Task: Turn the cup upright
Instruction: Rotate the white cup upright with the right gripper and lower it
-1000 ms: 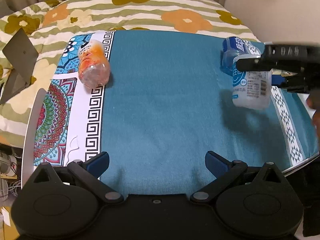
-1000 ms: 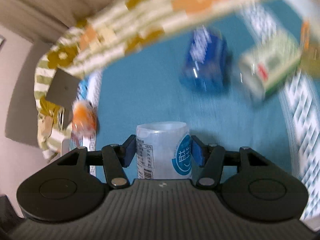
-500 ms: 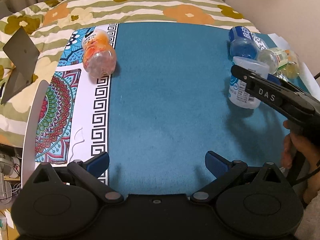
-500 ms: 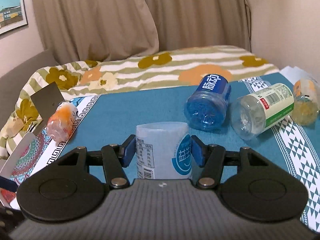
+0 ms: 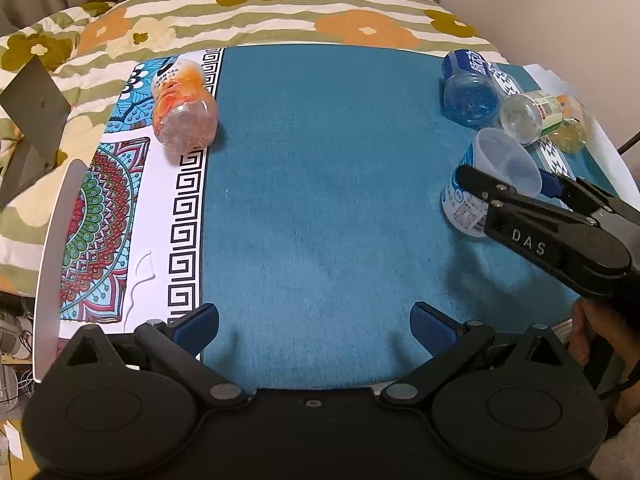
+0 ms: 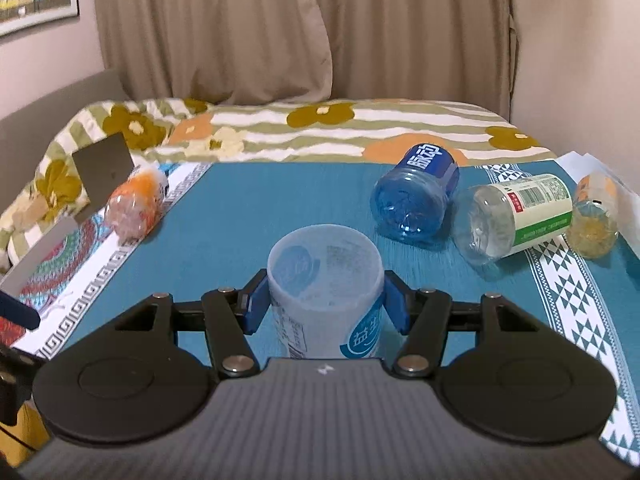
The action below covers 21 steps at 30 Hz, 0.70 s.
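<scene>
The cup [image 6: 326, 280] is a translucent white plastic cup with a blue label. It stands mouth up on the teal cloth. My right gripper [image 6: 326, 300] is shut on the cup, its blue pads pressing both sides just below the rim. In the left wrist view the cup [image 5: 480, 184] stands at the right with the right gripper [image 5: 508, 184] around it. My left gripper [image 5: 314, 322] is open and empty, low over the near edge of the cloth.
A blue bottle [image 6: 414, 196], a clear bottle with a green label [image 6: 516, 216] and a small yellow bottle [image 6: 592, 216] lie behind the cup at the right. An orange bottle [image 5: 182, 110] lies at the far left. A floral quilt [image 5: 280, 8] lies beyond the cloth.
My right gripper has turned the cup from tilted in the air to upright and lowered it onto the cloth. The left gripper has stayed open and drawn back slightly.
</scene>
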Tool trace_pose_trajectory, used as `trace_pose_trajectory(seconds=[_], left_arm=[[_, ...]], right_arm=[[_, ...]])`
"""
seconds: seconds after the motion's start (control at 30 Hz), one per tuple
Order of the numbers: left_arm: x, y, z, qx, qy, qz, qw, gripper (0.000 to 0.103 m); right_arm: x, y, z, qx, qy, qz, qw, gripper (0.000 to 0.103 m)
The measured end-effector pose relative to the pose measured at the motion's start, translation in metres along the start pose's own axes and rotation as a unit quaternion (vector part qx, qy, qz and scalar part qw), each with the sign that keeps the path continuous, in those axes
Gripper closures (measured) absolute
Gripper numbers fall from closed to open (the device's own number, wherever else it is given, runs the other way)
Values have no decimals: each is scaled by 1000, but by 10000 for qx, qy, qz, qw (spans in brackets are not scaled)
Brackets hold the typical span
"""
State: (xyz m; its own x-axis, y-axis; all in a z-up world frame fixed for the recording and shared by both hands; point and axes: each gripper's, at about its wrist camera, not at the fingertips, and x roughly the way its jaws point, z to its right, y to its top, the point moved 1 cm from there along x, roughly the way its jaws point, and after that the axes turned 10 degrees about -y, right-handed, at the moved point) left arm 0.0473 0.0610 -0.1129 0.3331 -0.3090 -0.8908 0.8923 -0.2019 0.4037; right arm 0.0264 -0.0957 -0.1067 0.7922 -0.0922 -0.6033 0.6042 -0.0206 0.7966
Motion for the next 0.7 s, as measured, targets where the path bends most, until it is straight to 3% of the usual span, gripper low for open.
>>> trace_pose_trajectory(seconds=[0.2,0.5,0.63,0.7], left_arm=[[-4,-1,2,-133,5,53,9999,0],[-9,-4,5,-249,106,128,9996,0],[-12,-4,9,-238,107,166,9995,0],[-14,-4,11,-228,132,180,9995,0]], right_arm=[[4,10,-5,-320,-36,-503,9982,28],[6,13,-5,-385,-17,-674,9970,27],[6,12,-5,-361,-174,-728,9965,2],[4,12,-3,-329,-172,-709,9968,0]])
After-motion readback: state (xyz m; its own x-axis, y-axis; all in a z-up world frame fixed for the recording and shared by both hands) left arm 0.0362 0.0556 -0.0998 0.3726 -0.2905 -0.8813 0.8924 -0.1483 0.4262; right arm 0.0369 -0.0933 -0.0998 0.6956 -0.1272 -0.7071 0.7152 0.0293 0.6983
